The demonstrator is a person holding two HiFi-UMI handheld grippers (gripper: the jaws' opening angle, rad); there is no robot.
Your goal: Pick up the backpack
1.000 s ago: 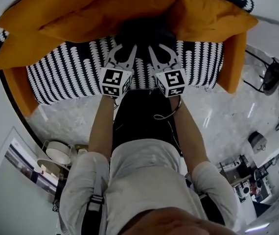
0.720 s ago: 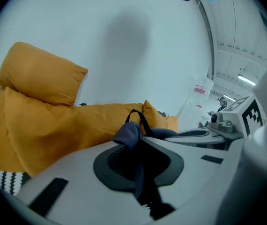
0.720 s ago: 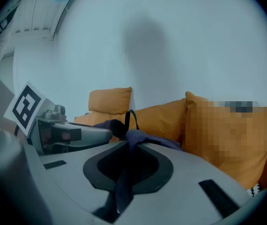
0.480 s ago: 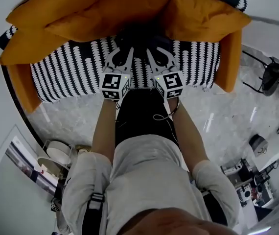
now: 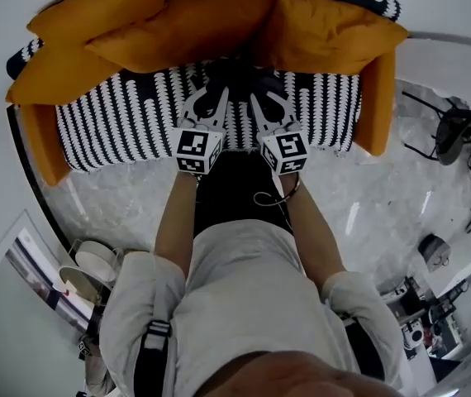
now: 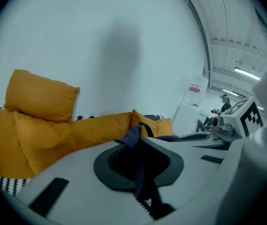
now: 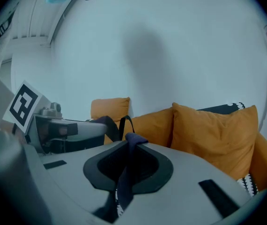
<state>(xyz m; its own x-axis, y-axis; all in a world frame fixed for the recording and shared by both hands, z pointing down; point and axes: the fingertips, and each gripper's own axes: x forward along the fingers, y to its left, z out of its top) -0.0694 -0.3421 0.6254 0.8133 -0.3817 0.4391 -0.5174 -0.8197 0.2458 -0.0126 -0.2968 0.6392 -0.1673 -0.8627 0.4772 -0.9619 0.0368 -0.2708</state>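
Observation:
A dark backpack (image 5: pixel 240 73) rests against the orange back cushions on the sofa's black-and-white seat (image 5: pixel 120 122). My left gripper (image 5: pixel 221 94) is at its near left side and my right gripper (image 5: pixel 253 99) at its near right side, side by side. In the left gripper view the left gripper (image 6: pixel 134 146) is shut on a dark blue backpack strap (image 6: pixel 132 137) that runs up between its jaws. In the right gripper view the right gripper (image 7: pixel 129 144) is likewise shut on a dark blue strap (image 7: pixel 124 177). Most of the bag's body is hidden behind the grippers.
Orange cushions (image 5: pixel 326 31) line the sofa's back, and orange armrests (image 5: pixel 378 98) close off both ends. A white wall rises behind it. Glossy floor (image 5: pixel 120 193) lies in front. A dark chair (image 5: pixel 454 131) stands at the right, and round white items (image 5: pixel 95 259) sit at lower left.
Both grippers have risen a little with the straps still pinched in them. The sofa looks slightly smaller and farther below than a second ago.

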